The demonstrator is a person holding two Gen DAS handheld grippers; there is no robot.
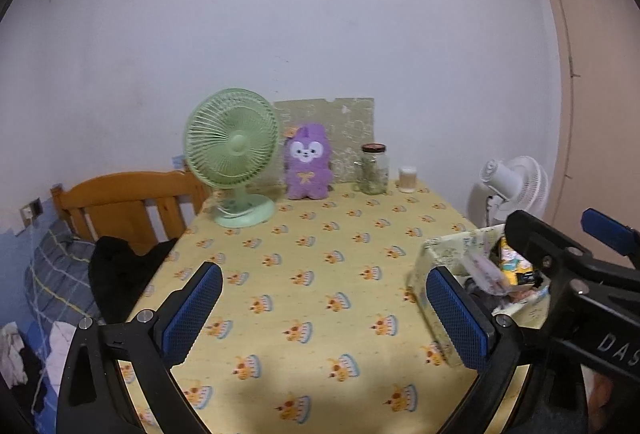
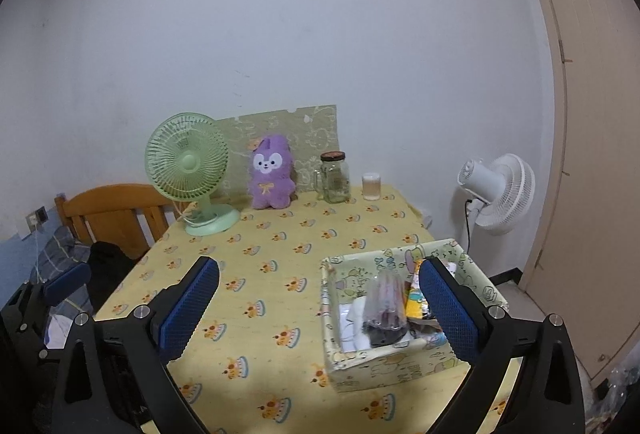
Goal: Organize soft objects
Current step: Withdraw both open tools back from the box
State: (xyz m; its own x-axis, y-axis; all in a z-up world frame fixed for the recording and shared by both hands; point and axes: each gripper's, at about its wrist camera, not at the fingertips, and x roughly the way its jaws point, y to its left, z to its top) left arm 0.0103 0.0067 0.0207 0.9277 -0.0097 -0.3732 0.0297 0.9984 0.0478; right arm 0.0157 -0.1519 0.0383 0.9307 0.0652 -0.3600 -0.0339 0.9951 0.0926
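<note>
A purple plush toy (image 1: 308,162) stands upright at the far edge of the yellow tablecloth (image 1: 312,274), against a green board; it also shows in the right wrist view (image 2: 272,174). A patterned fabric box (image 2: 400,358) sits at the near right, holding several soft items and packets (image 2: 386,306); it also shows in the left wrist view (image 1: 448,258). My left gripper (image 1: 324,318) is open and empty above the near table. My right gripper (image 2: 320,310) is open and empty, its right finger over the box. The right gripper also shows in the left wrist view (image 1: 560,246).
A green desk fan (image 1: 234,154) stands left of the plush. A glass jar (image 1: 374,168) and a small cup (image 1: 407,179) stand to its right. A white floor fan (image 2: 500,194) is beyond the table's right edge. A wooden bed headboard (image 1: 128,202) is left.
</note>
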